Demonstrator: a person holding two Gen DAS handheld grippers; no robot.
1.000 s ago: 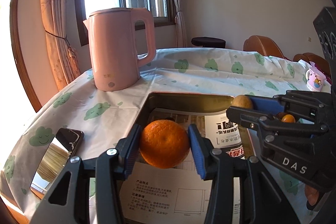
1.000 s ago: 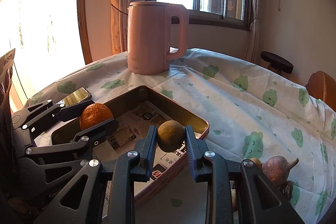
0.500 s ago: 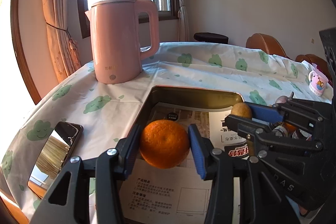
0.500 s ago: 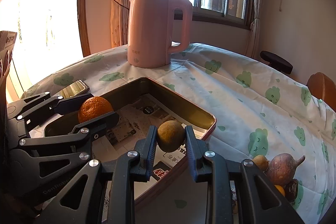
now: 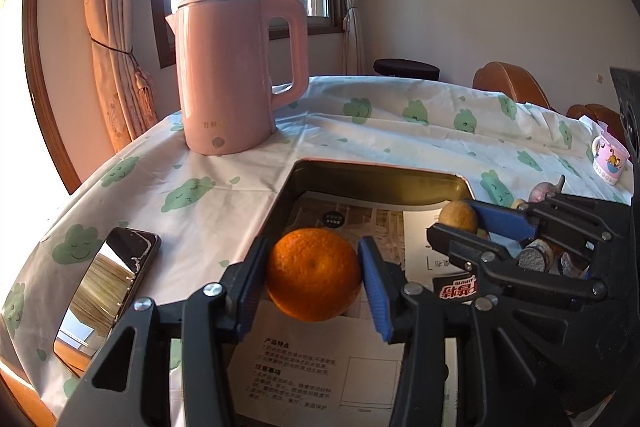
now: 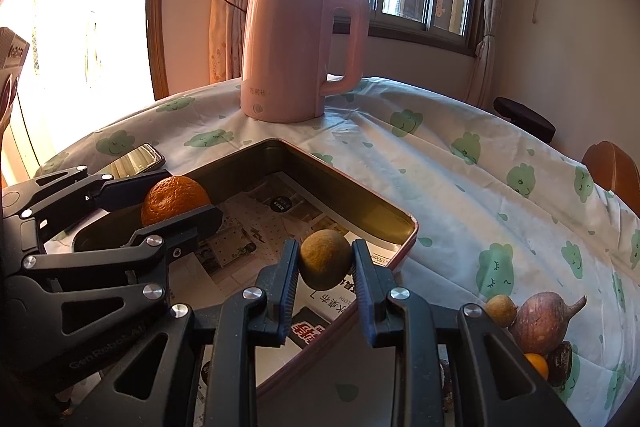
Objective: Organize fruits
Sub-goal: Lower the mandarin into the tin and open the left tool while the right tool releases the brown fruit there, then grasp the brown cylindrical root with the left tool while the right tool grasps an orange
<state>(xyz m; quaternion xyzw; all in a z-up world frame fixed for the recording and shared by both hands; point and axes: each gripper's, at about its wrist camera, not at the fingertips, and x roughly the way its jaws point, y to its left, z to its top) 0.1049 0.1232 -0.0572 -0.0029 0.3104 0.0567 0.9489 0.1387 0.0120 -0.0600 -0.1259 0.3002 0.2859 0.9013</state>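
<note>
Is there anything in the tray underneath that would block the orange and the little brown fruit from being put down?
Nothing visible. The orange and the brown fruit hang over the tray, which holds only flat printed paper lining its floor.

My table [image 5: 400,143] wears a white cloth with green clouds. On it: pink kettle [image 5: 236,75] at eleven o'clock, phone [image 5: 108,291] at nine, paper-lined tray [image 5: 380,183] centre, cartoon mug [image 5: 610,163] at three.
</note>
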